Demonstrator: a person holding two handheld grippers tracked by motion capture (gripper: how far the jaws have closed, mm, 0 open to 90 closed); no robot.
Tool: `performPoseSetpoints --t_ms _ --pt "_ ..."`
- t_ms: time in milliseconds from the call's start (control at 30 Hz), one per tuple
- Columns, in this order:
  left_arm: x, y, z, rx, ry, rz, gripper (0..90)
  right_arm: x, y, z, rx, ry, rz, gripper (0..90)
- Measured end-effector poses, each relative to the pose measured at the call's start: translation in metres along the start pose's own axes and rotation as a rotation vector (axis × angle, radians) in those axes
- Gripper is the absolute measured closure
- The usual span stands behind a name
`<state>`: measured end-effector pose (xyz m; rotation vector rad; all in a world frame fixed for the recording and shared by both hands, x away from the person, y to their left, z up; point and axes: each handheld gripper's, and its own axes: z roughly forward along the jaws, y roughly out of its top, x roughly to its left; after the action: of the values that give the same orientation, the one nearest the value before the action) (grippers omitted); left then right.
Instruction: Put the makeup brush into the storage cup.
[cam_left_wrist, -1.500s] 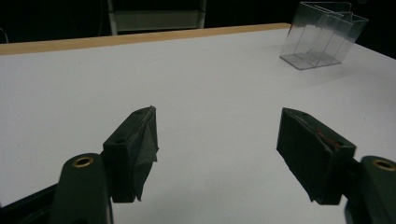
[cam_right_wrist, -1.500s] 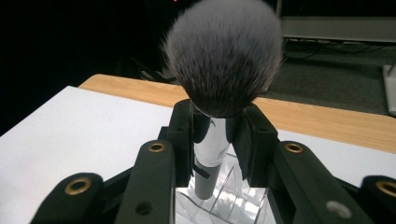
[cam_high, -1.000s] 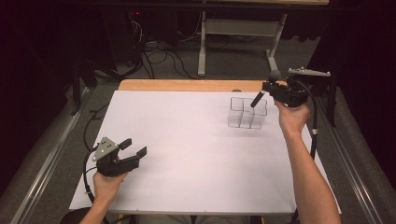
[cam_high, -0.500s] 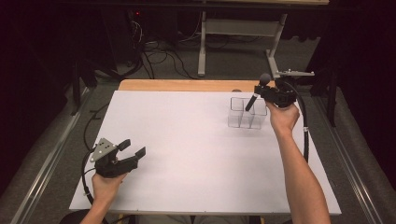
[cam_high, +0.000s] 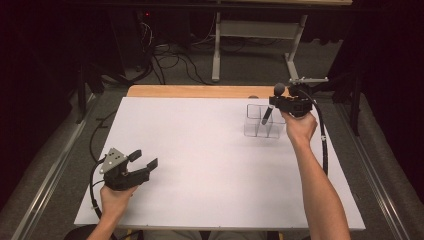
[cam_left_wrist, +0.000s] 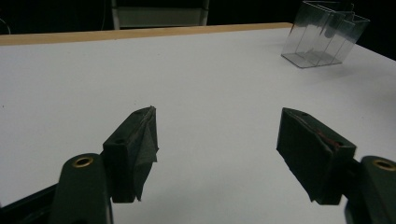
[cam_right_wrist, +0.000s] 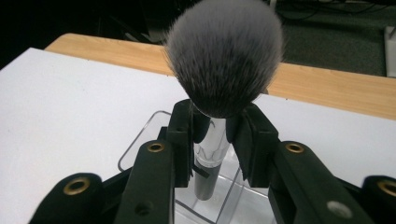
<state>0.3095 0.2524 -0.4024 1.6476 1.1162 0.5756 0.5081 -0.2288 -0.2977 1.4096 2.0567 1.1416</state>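
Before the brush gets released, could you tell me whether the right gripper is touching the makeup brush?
Touching. In the right gripper view, the right gripper has both jaws pressed against the makeup brush just below its bristles, handle pointing down into the clear organizer.

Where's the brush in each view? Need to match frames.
High view: brush at upper right, held over the clear organizer.
Left gripper view: a dark handle seen through the organizer, top right.
Right gripper view: centre, bristles up, handle down into the organizer.
Shared landmark: the organizer.

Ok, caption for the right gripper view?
Right gripper holds a makeup brush bristles-up, its handle lowered into a clear organizer.
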Motion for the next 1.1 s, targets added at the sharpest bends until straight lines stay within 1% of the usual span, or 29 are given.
performPoseSetpoints --t_ms 67,100,167,300,367,567,733,800,867,933,1000,1033,1067,1100 --pt "-0.001 0.0 0.0 -0.003 -0.001 0.004 29.1 -0.001 0.0 0.002 0.008 0.013 0.007 61.4" --pt "-0.001 0.0 0.0 -0.001 -0.001 0.006 29.1 0.0 -0.001 0.002 0.009 0.013 0.008 53.1" --pt "-0.002 0.0 0.0 -0.001 -0.002 0.008 29.1 0.0 -0.002 0.002 0.003 0.015 0.008 46.3" --pt "-0.001 0.0 0.0 -0.004 -0.003 0.003 29.1 0.001 -0.003 -0.003 0.002 -0.009 -0.007 35.0" --pt "-0.001 0.0 -0.001 -0.004 -0.004 0.001 29.0 0.001 -0.003 -0.008 -0.026 -0.02 -0.007 33.5" --pt "-0.001 0.0 -0.001 -0.007 -0.004 -0.002 29.0 0.002 -0.006 -0.02 -0.057 -0.012 -0.017 32.3" --pt "-0.003 0.0 -0.002 -0.007 -0.003 0.003 29.0 0.003 -0.014 -0.03 -0.09 -0.005 -0.022 32.9" --pt "-0.003 0.0 -0.002 -0.007 -0.003 0.007 29.0 0.004 -0.018 -0.036 -0.103 -0.001 -0.012 33.2" --pt "-0.003 -0.001 -0.002 -0.006 0.0 0.008 29.0 0.006 -0.022 -0.044 -0.111 -0.003 -0.014 33.5" --pt "-0.002 -0.001 -0.003 -0.011 0.004 0.002 29.0 0.007 -0.025 -0.051 -0.126 0.0 -0.027 34.1" --pt "-0.001 -0.001 -0.005 -0.021 0.011 -0.009 29.0 0.009 -0.027 -0.057 -0.133 0.004 -0.029 34.3" --pt "0.0 0.0 -0.006 -0.024 0.013 -0.013 29.0 0.01 -0.028 -0.06 -0.133 0.006 -0.021 34.3" --pt "0.001 0.0 -0.007 -0.026 0.015 -0.017 29.0 0.01 -0.029 -0.062 -0.136 0.006 -0.034 34.4" --pt "0.001 0.0 -0.007 -0.026 0.017 -0.02 29.0 0.011 -0.03 -0.065 -0.139 0.005 -0.031 34.5"
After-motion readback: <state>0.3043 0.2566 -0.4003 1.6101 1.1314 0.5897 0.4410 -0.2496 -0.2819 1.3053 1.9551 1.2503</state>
